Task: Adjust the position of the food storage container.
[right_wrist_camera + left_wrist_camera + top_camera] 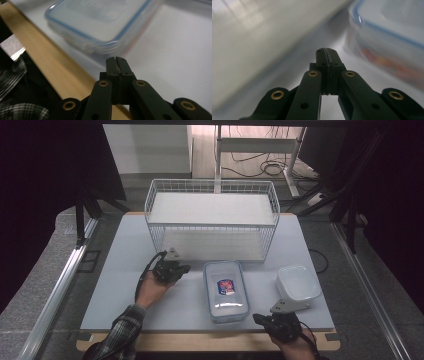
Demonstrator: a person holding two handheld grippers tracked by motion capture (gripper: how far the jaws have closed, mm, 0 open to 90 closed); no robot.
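White table [125,285], wire basket [212,215] overhead, tools closed

We see a white wire basket [212,220] at the far side of the pale table [125,260], which we take as our landmark. An upturned white tub [298,282] rests on its right near corner. Beyond its far edge, cables [260,168] trail across the floor under a white desk frame [260,145].

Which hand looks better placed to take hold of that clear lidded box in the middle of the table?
Probably the left. The left gripper sits close beside the box, level with its long side. The right gripper is at the table's near edge by the box's corner. Both have their jaws shut.
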